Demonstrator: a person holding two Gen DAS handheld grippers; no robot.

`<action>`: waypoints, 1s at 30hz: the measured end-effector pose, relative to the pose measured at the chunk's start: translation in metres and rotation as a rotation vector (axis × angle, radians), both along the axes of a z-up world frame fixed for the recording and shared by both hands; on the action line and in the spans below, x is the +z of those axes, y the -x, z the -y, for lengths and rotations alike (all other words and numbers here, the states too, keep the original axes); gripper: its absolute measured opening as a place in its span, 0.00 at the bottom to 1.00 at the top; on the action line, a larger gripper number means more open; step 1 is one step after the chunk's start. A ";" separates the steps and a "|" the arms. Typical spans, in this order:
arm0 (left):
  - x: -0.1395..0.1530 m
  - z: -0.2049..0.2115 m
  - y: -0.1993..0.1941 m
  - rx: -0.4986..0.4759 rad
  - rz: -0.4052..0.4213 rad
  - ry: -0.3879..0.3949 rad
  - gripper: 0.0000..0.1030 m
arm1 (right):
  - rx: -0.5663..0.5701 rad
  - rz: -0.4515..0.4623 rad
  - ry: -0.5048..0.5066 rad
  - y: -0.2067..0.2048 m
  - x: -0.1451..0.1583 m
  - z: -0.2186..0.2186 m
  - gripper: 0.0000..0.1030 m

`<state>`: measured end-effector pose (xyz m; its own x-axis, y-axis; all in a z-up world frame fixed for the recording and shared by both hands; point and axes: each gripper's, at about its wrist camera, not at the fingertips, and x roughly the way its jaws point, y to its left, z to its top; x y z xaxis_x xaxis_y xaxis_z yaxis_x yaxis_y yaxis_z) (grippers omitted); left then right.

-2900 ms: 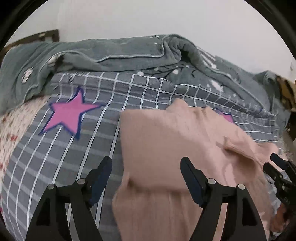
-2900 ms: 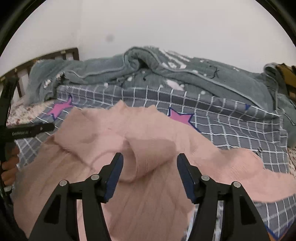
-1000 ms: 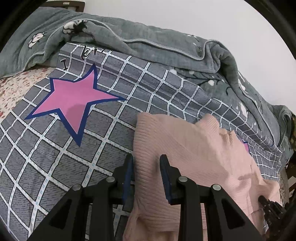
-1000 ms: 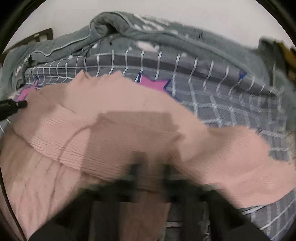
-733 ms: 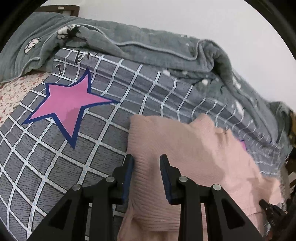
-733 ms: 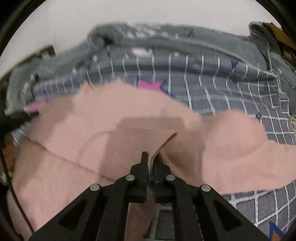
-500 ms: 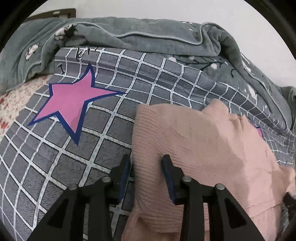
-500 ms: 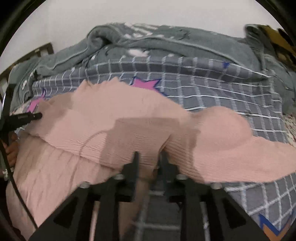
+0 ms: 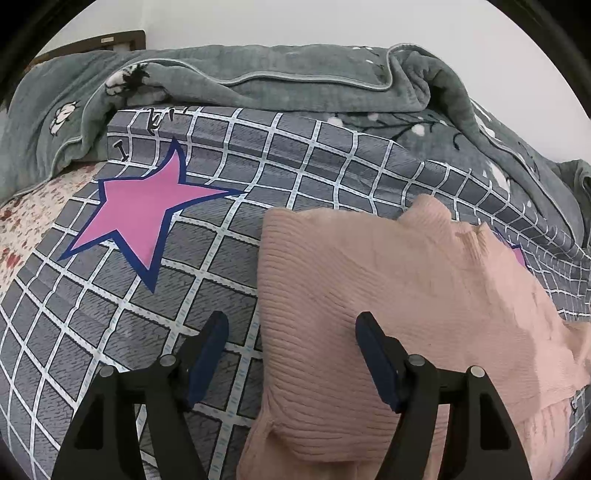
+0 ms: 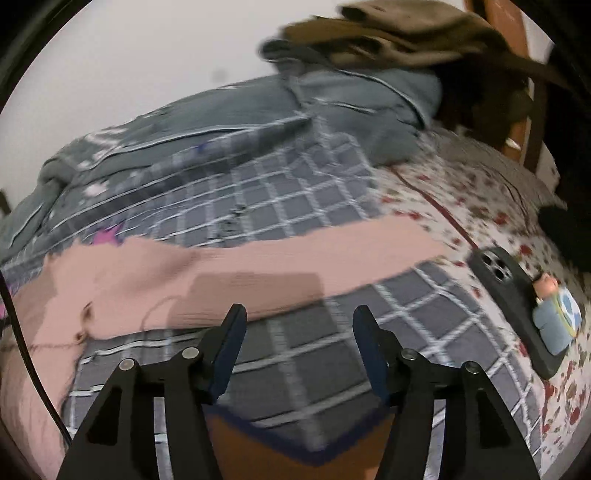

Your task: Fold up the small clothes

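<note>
A pink ribbed knit sweater (image 9: 388, 295) lies on the grey checked bedspread (image 9: 207, 273), its near part folded over. My left gripper (image 9: 291, 350) is open and empty, its jaws on either side of the sweater's left folded edge. In the right wrist view the sweater (image 10: 184, 284) lies to the left with one sleeve (image 10: 351, 243) stretched out to the right across the bedspread (image 10: 295, 354). My right gripper (image 10: 299, 343) is open and empty over bare bedspread, just in front of the sleeve.
A rumpled grey-green blanket (image 9: 280, 85) lies along the back of the bed. A black phone (image 10: 517, 284) with a small figure on it lies on the floral sheet (image 10: 461, 192) at right. Brown clothes (image 10: 388, 33) hang at the far right. A pink star (image 9: 144, 214) marks the bedspread.
Both grippers opened and let go of the sweater. The right gripper swung right, toward the spread sleeve and the phone. The left gripper pulled back a little.
</note>
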<state>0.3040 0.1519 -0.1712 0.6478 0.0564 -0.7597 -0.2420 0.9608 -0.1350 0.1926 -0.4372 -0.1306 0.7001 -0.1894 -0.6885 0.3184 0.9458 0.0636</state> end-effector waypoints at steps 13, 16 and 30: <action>-0.004 0.000 -0.002 0.021 -0.005 -0.013 0.72 | -0.026 -0.039 -0.147 -0.040 -0.025 0.056 0.57; -0.004 0.000 -0.003 0.020 -0.005 -0.010 0.73 | -0.053 -0.053 -0.172 -0.049 -0.028 0.066 0.57; 0.002 -0.004 0.000 0.018 0.022 -0.003 0.73 | -0.107 0.043 -0.064 -0.053 0.004 0.061 0.06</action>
